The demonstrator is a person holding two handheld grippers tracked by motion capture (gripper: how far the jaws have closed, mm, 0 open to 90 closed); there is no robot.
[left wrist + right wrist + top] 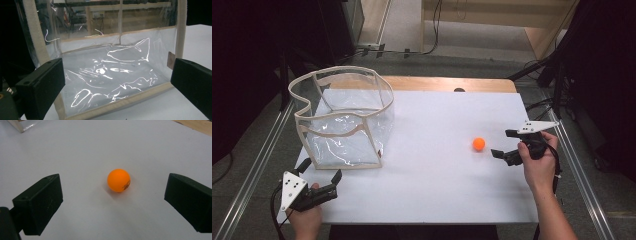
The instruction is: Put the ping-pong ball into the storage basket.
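An orange ball [479, 144] rests on the white tabletop [437, 185], right of centre. My right gripper [502, 143] is open just to the ball's right, its jaws pointing at it; in the right gripper view the ball [119, 180] lies a little ahead of the right gripper [113, 195], between the two spread jaws and touching neither. A clear plastic bag [344, 117] with cream trim stands open-topped at the left. My left gripper [322, 169] is open just in front of the bag's near bottom edge. In the left gripper view the bag [120, 70] stands close ahead of the left gripper [117, 82].
A wooden strip [437, 83] runs along the table's far edge. Metal rails [257, 155] flank the table on both sides. Cables and dark stands [557, 85] are at the far right. Bare white surface lies between the bag and the ball.
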